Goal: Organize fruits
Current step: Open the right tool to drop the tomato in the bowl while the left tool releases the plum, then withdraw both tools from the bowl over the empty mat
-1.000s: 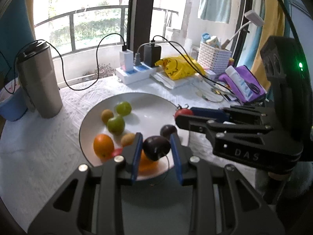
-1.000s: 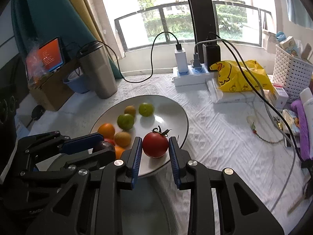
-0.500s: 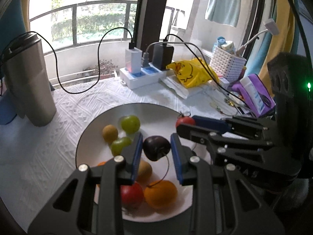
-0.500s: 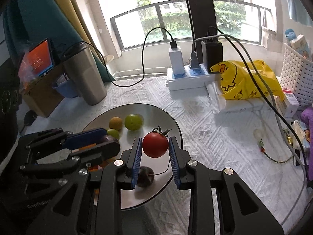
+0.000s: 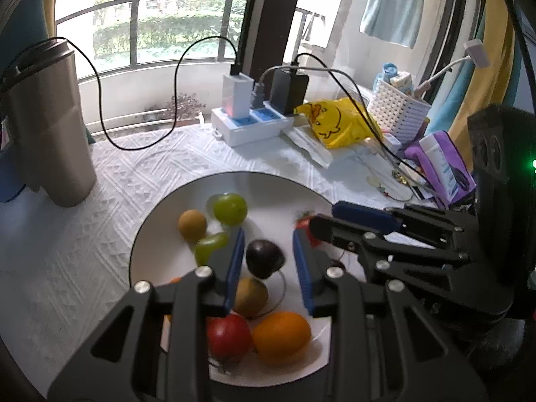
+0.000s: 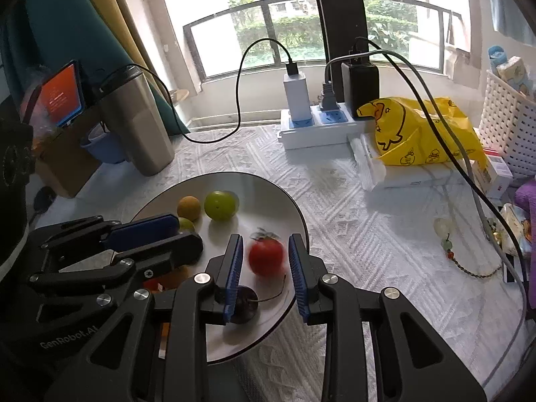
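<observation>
Two tongs angled down over plate (image 5: pixel 147 234), left tongs (image 5: pixel 266 263) gripping plum (image 5: pixel 264 258), right tongs (image 6: pixel 263 263) gripping tomato (image 6: pixel 266 256)

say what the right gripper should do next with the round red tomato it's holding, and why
Probably lower the right gripper slightly and open it. It is shut on the round red tomato just above the round white plate, where the other fruit already sits. The bare patch beyond the tomato looks safest, since a dark stemmed fruit lies close under the near jaw.
</observation>
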Demonstrator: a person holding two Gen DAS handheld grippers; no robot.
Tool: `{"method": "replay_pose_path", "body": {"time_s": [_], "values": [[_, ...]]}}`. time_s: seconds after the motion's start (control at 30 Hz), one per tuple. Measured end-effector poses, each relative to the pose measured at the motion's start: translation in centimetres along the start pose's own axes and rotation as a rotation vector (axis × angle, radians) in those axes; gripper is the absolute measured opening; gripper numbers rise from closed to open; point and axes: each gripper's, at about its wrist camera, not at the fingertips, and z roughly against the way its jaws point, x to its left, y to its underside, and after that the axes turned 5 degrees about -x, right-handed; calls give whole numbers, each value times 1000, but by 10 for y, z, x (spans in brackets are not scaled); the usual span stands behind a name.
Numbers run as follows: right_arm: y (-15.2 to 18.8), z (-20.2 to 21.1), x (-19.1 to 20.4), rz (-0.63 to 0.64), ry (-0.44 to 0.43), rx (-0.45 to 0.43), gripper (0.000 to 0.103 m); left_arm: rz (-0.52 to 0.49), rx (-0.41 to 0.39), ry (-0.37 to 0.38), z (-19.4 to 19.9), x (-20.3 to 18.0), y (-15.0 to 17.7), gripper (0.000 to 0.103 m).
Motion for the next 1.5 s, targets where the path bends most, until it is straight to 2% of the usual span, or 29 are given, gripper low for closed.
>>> {"method": "replay_pose_path", "body": {"time_s": [0.13,0.5,0.8,1.1,1.5], "values": [[-1,4,-1,-4,17,-7,34,4,-15,4,8,-1,-1,31],[0,31,12,12,29,-40,35,8,-59,-1,39,-4,-1,34],[5,57,32,31,33,-68,35,15,-97,1,72,-8,7,43],[11,82,53,57,37,-93,35,18,-126,-20,105,-6,20,43],[32,105,81,82,35,-97,35,36,-126,-53,140,7,50,44]]}}
